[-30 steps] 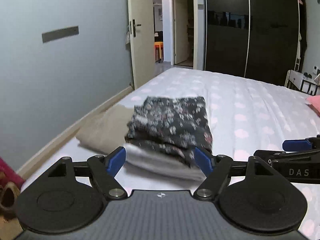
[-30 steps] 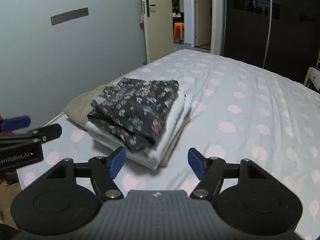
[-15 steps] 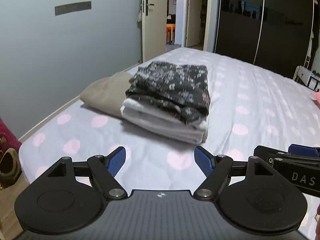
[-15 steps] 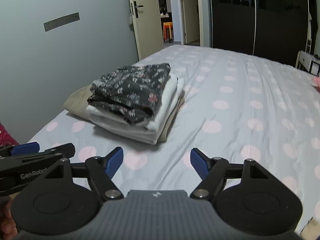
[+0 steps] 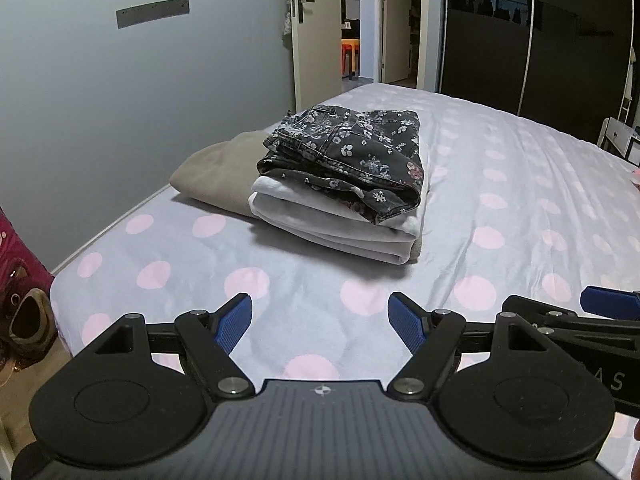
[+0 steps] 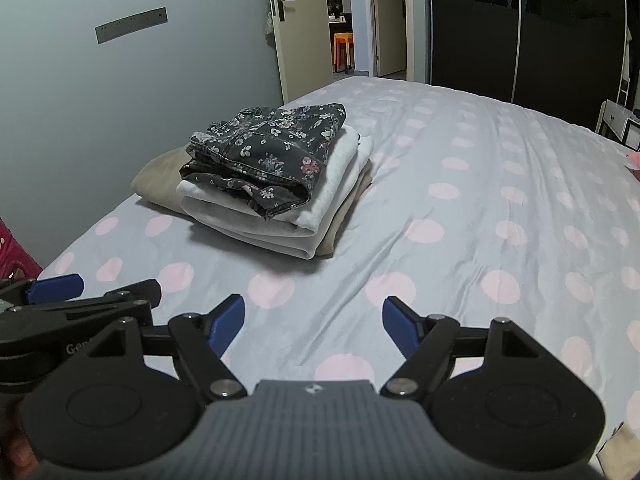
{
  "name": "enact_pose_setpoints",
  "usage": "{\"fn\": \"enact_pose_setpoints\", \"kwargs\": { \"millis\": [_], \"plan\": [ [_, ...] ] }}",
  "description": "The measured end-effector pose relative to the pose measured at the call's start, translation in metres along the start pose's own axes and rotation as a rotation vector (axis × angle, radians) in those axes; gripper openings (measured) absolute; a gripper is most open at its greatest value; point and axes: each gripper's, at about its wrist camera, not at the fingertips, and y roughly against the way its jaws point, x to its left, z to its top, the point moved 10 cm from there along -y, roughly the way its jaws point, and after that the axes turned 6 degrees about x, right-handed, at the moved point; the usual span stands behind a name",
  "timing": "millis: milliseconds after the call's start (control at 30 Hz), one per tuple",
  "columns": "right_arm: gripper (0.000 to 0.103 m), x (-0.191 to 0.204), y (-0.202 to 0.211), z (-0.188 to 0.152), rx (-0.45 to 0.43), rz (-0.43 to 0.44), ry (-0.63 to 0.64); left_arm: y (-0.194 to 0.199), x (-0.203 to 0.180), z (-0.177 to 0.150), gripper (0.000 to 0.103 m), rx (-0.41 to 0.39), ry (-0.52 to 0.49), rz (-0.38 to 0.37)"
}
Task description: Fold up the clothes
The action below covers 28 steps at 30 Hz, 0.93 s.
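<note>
A stack of folded clothes lies on the bed's left side: dark floral denim (image 5: 348, 156) (image 6: 264, 156) on top, a white garment (image 5: 340, 224) (image 6: 256, 224) under it, a beige one (image 5: 216, 172) (image 6: 156, 180) at the bottom. My left gripper (image 5: 320, 324) hovers open over the bedsheet, well short of the stack, nothing between its blue pads. My right gripper (image 6: 312, 322) is likewise open and empty, nearer than the stack and to its right. Each gripper shows at the edge of the other's view: the right gripper (image 5: 576, 320) and the left gripper (image 6: 72, 300).
The bed (image 5: 500, 208) has a pale sheet with pink dots. A grey wall (image 5: 120, 100) runs along its left, with an open door (image 5: 316, 40) and dark wardrobe (image 5: 520, 40) beyond. Shoes (image 5: 28, 320) sit on the floor at left. A pink item (image 6: 634, 162) lies at the right edge.
Both grippers have drawn back from the stack toward the bed's near edge, so the stack looks farther away. The right jaws stand slightly wider. The clothes have not moved.
</note>
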Motion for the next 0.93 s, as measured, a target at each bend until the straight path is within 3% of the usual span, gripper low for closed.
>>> {"fn": "enact_pose_setpoints", "kwargs": {
  "millis": [933],
  "plan": [
    [0.078, 0.000, 0.011, -0.006, 0.013, -0.013, -0.002, 0.009, -0.002, 0.000, 0.067, -0.009, -0.008, 0.016]
  ]
}}
